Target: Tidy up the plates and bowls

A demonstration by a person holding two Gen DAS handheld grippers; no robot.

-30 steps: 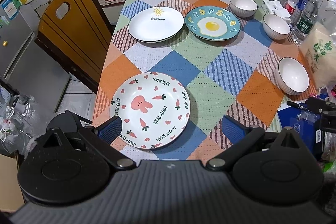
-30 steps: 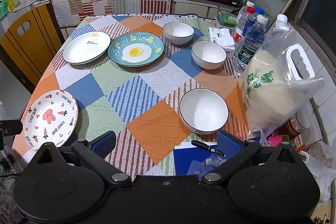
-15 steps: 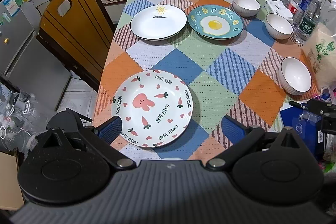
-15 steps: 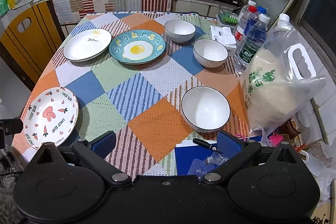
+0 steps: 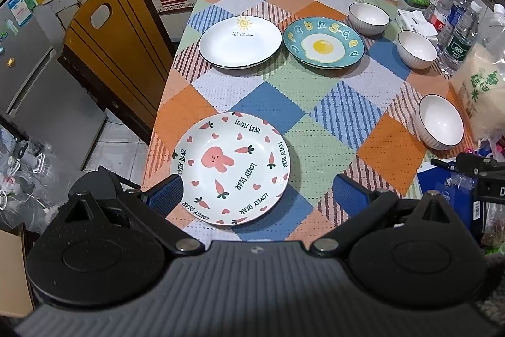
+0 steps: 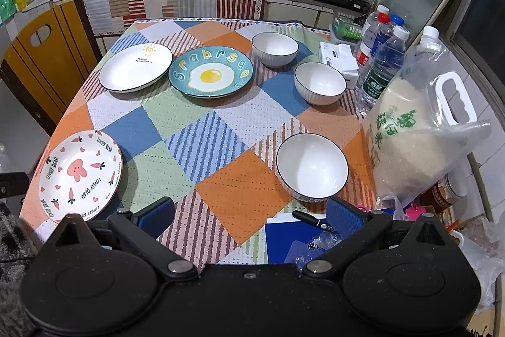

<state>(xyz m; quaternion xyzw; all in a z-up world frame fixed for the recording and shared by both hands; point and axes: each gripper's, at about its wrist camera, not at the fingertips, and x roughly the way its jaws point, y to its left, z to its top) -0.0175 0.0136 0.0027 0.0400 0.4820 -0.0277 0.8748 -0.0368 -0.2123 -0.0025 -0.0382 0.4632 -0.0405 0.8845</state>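
Three plates lie on the checked tablecloth: a bunny plate [image 5: 230, 168] [image 6: 81, 174] at the near left, a white sun plate [image 5: 240, 44] [image 6: 135, 67] and a blue egg plate [image 5: 323, 45] [image 6: 210, 75] at the back. Three white bowls stand on the right: near [image 5: 441, 125] [image 6: 311, 166], middle [image 5: 416, 48] [image 6: 319, 82], far [image 5: 368, 18] [image 6: 275, 48]. My left gripper [image 5: 255, 195] is open above the bunny plate's near edge, holding nothing. My right gripper [image 6: 249, 215] is open and empty just in front of the near bowl.
A rice bag [image 6: 419, 144] and water bottles [image 6: 383, 65] stand along the table's right edge. A tissue box [image 6: 339, 57] lies behind the middle bowl. A blue booklet with a pen [image 6: 303, 229] lies at the near right. A wooden chair [image 5: 116, 52] stands left of the table.
Both grippers have moved a little forward and down toward the table. The left one has come nearer the bunny plate, the right one nearer the near bowl. Nothing on the table has moved.
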